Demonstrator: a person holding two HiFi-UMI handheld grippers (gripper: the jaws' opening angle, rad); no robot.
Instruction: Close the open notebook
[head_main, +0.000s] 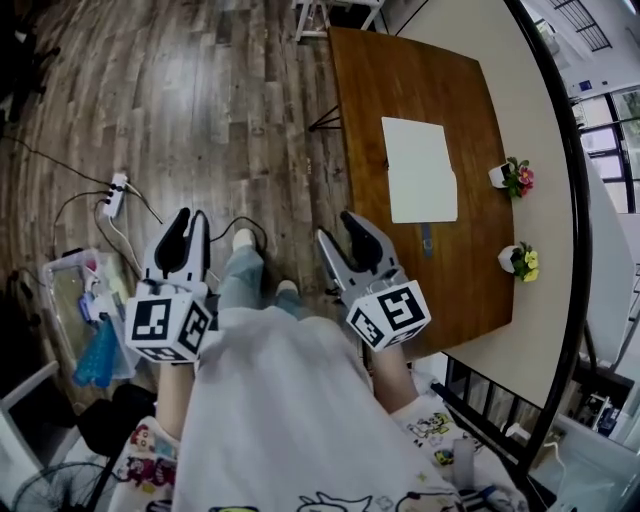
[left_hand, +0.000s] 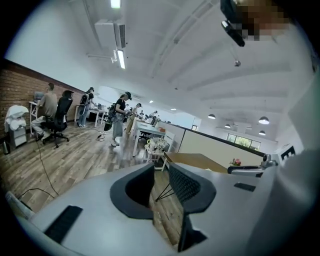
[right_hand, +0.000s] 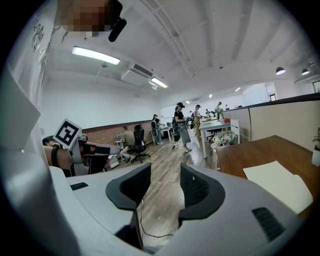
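A white notebook lies flat on the brown table at the right of the head view; in the right gripper view the notebook shows at the far right. Both grippers hang over the wooden floor, short of the table and near my body. My left gripper has a narrow gap between its jaws and holds nothing. Beside the table's near corner, my right gripper stands open wider, also with nothing between its fingers. Neither touches the notebook.
Two small flower pots stand along the table's right edge, and a small dark item lies below the notebook. A power strip with cables and a plastic bin sit on the floor at left. People work far off.
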